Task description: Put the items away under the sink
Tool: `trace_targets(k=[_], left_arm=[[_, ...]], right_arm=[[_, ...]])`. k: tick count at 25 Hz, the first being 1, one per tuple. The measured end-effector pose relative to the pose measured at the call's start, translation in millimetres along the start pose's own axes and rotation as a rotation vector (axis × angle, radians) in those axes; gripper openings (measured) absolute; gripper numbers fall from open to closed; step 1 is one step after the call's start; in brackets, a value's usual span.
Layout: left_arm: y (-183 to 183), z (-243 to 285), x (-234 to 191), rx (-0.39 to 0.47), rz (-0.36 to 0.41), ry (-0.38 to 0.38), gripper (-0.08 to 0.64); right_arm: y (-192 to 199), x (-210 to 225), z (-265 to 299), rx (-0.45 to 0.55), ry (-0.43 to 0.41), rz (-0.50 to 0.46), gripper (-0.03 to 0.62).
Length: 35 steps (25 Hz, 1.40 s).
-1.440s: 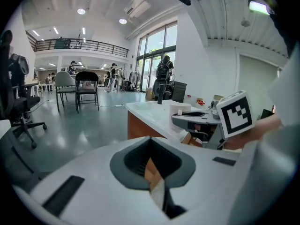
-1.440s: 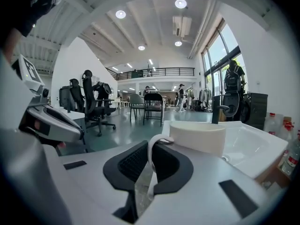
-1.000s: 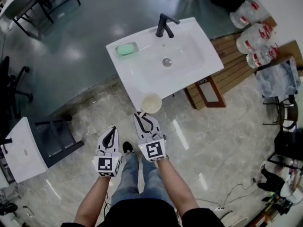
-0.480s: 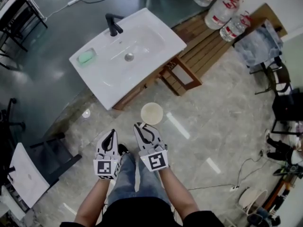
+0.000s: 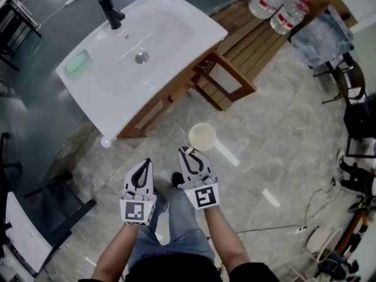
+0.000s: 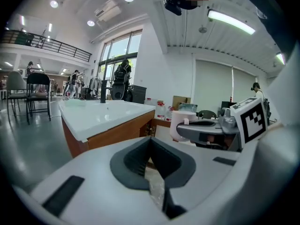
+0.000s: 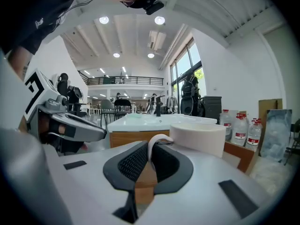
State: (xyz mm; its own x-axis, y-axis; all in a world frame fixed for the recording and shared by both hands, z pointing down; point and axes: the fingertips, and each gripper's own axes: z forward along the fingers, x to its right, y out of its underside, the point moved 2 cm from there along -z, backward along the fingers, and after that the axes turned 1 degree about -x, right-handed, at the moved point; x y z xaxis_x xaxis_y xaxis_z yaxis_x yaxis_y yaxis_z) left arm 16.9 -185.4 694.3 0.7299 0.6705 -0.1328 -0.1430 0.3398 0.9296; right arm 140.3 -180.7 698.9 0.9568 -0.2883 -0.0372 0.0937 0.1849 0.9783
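Tiled floor (image 5: 276, 128); white sink (image 5: 182, 22) on wooden cabinet (image 5: 154, 111) upper left. Below sink, left gripper (image 5: 144, 164) clenched, empty. Right of it, right gripper (image 5: 188, 153) clamps handle of cream cup (image 5: 202, 136), held just short of sink; stowing under sink not yet done

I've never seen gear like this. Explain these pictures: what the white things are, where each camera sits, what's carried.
A person holds a two-jaw tool, a hand-held gripper, in each hand; the marker cubes belong to them. One picture looks down from a camera on the person's head; the other two look along each gripper's jaws. The right hand-held gripper is shut on the handle of a cream mug. The left hand-held gripper is shut, empty. Ahead stands a white washbasin on a wooden cabinet, with a black tap and green soap on it.
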Motion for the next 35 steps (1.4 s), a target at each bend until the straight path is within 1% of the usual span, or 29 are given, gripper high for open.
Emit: trace_targets(k=[3,7,11,15,17,20,24,27,30,32,35], left_arm=[[35,26,-9,0.024,-0.001,0.006,0.005],[88,57,-19,0.031,0.003,0.015,0.005],[132,81,-30,0.035,0.016,0.017,0.005],[170,95,-39,0.019,0.016,0.013,0.005],[184,99,-42,0.014,0.019,0.018,0.005],[204,102,-49,-0.01,0.008,0.016,0.005],[226,102,-57,-0.042,0.002,0.008,0.005],[239,106,-65,-0.041,0.009,-0.008,0.005],[250,110,-73,-0.046,0.001,-0.028,0.005],[255,110,-76,-0.061,-0.018,-0.041,0.005],[260,111,-81,-0.057,-0.02,-0.053,0.005]], right_arm=[[44,9,19,0.012,0.006,-0.01,0.04],[99,20,41,0.042,0.013,-0.008,0.04],[148,34,70,0.058,0.018,0.026,0.04],[193,59,108,0.048,0.013,0.061,0.04],[210,74,130,0.043,0.014,0.062,0.04],[227,94,167,0.048,0.002,0.052,0.04],[239,120,217,0.07,-0.028,0.028,0.04],[244,136,253,0.089,-0.05,0.006,0.04],[245,144,281,0.107,-0.083,-0.008,0.04],[245,144,293,0.116,-0.111,-0.015,0.04],[247,141,308,0.12,-0.15,-0.025,0.04]])
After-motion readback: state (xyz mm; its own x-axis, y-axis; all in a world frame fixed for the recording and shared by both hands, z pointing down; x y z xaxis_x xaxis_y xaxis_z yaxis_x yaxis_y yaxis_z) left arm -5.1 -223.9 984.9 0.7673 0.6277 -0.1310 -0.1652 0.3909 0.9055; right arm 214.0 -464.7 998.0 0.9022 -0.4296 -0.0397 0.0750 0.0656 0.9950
